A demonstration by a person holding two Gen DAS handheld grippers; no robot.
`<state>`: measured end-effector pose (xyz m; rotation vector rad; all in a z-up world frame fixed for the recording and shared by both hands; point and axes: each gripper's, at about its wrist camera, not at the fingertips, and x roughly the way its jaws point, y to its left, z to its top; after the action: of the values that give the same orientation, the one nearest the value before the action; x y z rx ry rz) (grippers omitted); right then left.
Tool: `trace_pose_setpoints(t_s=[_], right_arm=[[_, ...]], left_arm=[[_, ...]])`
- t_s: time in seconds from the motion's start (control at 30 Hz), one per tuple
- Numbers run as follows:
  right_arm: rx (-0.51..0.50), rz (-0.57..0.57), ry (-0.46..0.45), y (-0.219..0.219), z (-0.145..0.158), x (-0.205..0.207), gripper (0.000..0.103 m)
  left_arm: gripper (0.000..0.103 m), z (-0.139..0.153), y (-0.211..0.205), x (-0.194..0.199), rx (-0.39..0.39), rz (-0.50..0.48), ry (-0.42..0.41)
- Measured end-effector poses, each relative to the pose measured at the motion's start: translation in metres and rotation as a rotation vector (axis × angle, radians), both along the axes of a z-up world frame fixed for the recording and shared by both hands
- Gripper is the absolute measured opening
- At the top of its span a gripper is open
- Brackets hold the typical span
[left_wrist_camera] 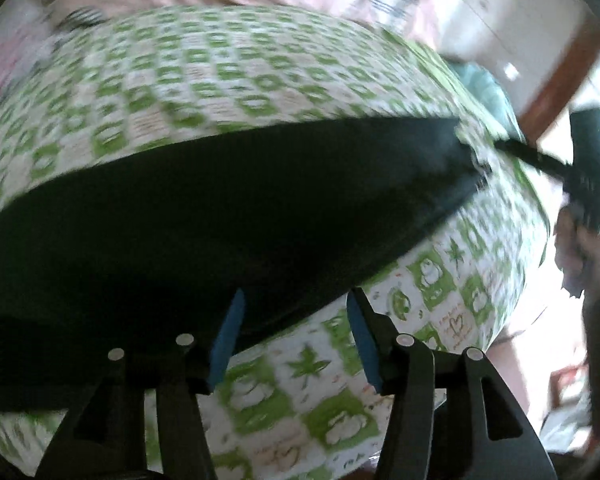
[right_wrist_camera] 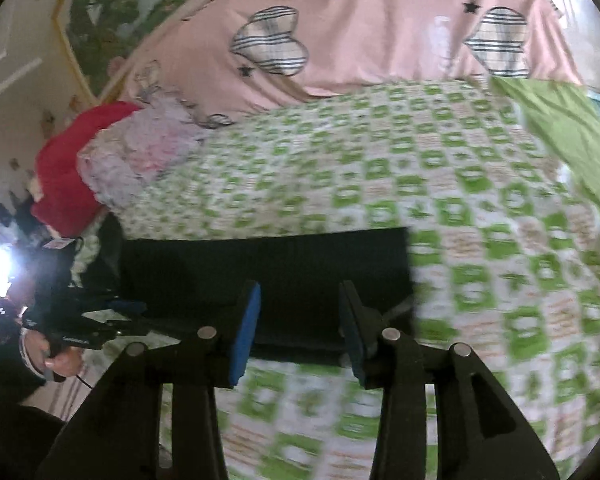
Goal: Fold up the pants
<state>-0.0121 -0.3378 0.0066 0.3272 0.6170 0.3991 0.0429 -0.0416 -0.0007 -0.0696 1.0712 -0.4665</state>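
Black pants (left_wrist_camera: 204, 208) lie flat across a bed with a green-and-white checked sheet (left_wrist_camera: 204, 60). In the left wrist view my left gripper (left_wrist_camera: 296, 300) is open and empty, its blue pads over the pants' near edge. The right gripper (left_wrist_camera: 588, 168) shows at the far right, beside the pants' far end. In the right wrist view the pants (right_wrist_camera: 268, 268) appear as a folded black rectangle on the sheet (right_wrist_camera: 460, 200). My right gripper (right_wrist_camera: 300, 292) is open and empty, just over the pants' near edge. The left gripper (right_wrist_camera: 84, 328) shows at the left, held by a hand.
A pink quilt with striped hearts (right_wrist_camera: 360, 24) lies at the back of the bed. A red pillow (right_wrist_camera: 64, 176) and a pale crumpled cloth (right_wrist_camera: 140, 152) sit at the left. A green cloth (right_wrist_camera: 560, 128) lies at the right. A wooden door frame (left_wrist_camera: 560, 76) stands beyond the bed.
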Motion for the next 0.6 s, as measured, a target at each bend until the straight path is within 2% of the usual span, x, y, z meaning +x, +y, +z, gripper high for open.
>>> trace_pose_setpoints(t_s=[0.17,0.23,0.3,0.33,0.43,0.6], right_arm=[[0.056,0.080,-0.001,0.040,-0.001,0.013,0.042],[0.066,0.115,0.006,0.057,-0.002,0.019,0.042],[0.076,0.150,0.008,0.075,-0.003,0.024,0.042],[0.080,0.166,0.009,0.082,-0.002,0.026,0.042],[0.092,0.212,0.009,0.105,-0.001,0.032,0.042],[0.087,0.306,0.010,0.150,0.002,0.043,0.042]], left_arm=[[0.057,0.015,0.056,-0.001,-0.037,0.206,0.013],[0.063,0.021,0.078,0.001,-0.026,0.288,0.016],[0.064,0.027,0.101,0.005,-0.027,0.354,0.017],[0.068,0.029,0.111,0.008,-0.022,0.382,0.025],[0.069,0.032,0.140,0.019,-0.026,0.475,0.068],[0.069,0.033,0.184,0.048,0.013,0.634,0.171]])
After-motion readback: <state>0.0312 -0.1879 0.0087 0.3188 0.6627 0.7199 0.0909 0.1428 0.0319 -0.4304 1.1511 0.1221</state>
